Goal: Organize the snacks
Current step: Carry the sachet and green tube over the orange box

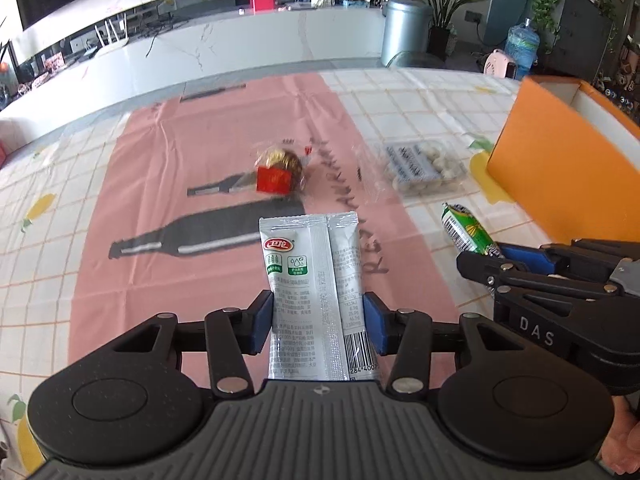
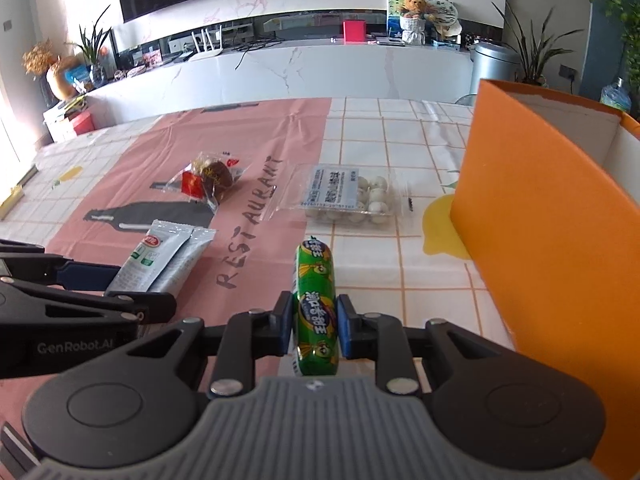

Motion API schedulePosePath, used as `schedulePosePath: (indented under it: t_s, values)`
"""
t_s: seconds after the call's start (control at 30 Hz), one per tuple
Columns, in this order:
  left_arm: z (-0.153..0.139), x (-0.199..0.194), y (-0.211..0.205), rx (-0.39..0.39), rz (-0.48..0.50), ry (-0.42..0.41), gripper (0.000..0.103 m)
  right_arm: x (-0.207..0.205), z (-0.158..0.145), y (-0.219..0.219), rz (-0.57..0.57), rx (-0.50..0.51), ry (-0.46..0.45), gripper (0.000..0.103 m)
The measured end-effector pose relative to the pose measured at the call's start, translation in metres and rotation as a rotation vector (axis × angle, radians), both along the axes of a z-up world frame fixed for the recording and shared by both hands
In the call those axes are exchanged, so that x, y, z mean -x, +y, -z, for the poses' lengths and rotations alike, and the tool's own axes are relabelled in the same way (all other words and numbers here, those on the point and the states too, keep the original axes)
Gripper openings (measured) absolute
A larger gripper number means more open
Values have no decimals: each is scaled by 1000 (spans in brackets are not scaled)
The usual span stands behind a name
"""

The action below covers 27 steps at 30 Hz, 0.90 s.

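My left gripper [image 1: 319,320] is shut on a white snack packet [image 1: 316,280], held above the pink tablecloth; it also shows in the right wrist view [image 2: 160,258]. My right gripper [image 2: 313,324] is shut on a green sausage stick [image 2: 316,304], seen at the right of the left wrist view [image 1: 466,230]. A clear bag with a brown and red snack [image 1: 278,170] [image 2: 212,178] and a clear pack of white round candies [image 1: 424,166] [image 2: 352,196] lie on the table farther ahead. An open orange box [image 1: 560,172] [image 2: 552,216] stands at the right.
The table wears a pink and white checked cloth [image 2: 256,152] with bottle prints and lettering. Behind the table are a white marble counter [image 2: 320,68], a metal bin [image 2: 494,64] and potted plants [image 2: 532,56].
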<state>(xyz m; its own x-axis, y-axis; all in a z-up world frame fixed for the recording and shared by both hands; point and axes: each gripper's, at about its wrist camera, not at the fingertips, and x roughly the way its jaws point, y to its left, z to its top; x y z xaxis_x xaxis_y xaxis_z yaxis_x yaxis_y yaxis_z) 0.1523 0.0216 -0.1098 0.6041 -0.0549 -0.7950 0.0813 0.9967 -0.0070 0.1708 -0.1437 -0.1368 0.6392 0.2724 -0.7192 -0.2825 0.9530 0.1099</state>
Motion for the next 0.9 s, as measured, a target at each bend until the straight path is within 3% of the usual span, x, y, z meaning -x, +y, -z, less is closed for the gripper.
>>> schedulePosePath:
  t_s: [0.33, 0.47, 0.67, 0.9]
  values:
    - [-65, 35, -29, 14, 38, -99, 54, 33, -61, -30, 44, -94, -34, 19]
    - [-82, 44, -41, 78, 60, -107, 54, 45, -80, -51, 44, -138, -7, 19]
    - [-118, 47, -68, 111, 129, -160, 54, 54, -109, -95, 48, -144, 9, 19]
    - [-139, 27, -115, 240, 261, -125, 54, 54, -145, -166, 95, -127, 20, 19]
